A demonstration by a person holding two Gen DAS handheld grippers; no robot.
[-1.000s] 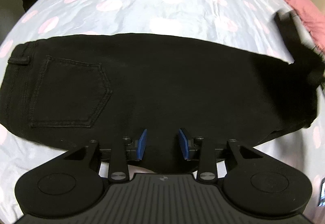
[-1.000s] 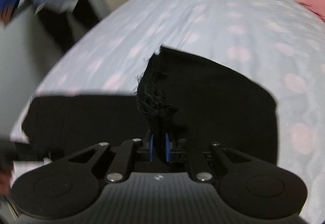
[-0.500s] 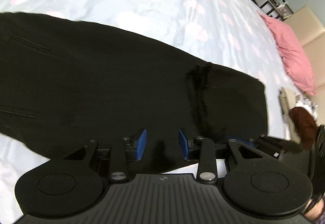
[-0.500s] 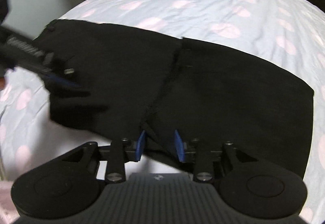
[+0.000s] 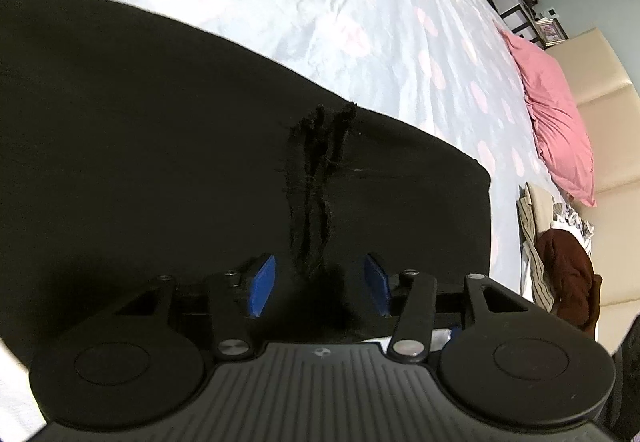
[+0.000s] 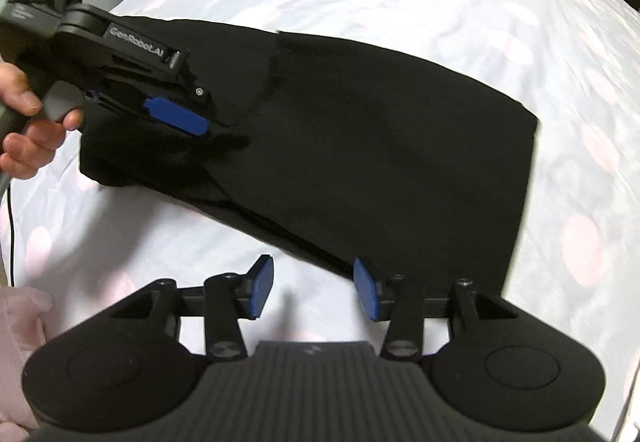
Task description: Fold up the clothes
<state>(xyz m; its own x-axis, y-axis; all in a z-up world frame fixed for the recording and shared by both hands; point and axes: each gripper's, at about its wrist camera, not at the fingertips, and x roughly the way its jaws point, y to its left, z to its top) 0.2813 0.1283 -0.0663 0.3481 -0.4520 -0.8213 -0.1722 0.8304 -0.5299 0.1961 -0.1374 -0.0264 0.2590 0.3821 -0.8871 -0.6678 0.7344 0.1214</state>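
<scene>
Black jeans [image 5: 160, 141] lie folded on the bed, the leg end laid back over the upper part. Their frayed hem [image 5: 320, 161] runs across the fold. My left gripper [image 5: 319, 282] is open just above the cloth, with the near end of the hem between its blue pads and nothing gripped. The right wrist view shows the same jeans [image 6: 380, 145], and the left gripper [image 6: 202, 113] over their left part, held by a hand [image 6: 28, 121]. My right gripper [image 6: 314, 286] is open at the near edge of the jeans, its left pad over bare sheet.
The bed has a pale blue sheet with pink dots [image 5: 340, 1]. A pink pillow [image 5: 560, 113] and a pile of clothes [image 5: 560, 266] lie at the right by a beige headboard [image 5: 604, 89]. A thin black cable [image 6: 10, 234] hangs at the left. Pink cloth [image 6: 20, 322] is at the lower left.
The right gripper let go of the leg end, opened wide and drew back to the near edge. The leg now lies folded over. The left gripper moved right to the frayed hem and opened wider.
</scene>
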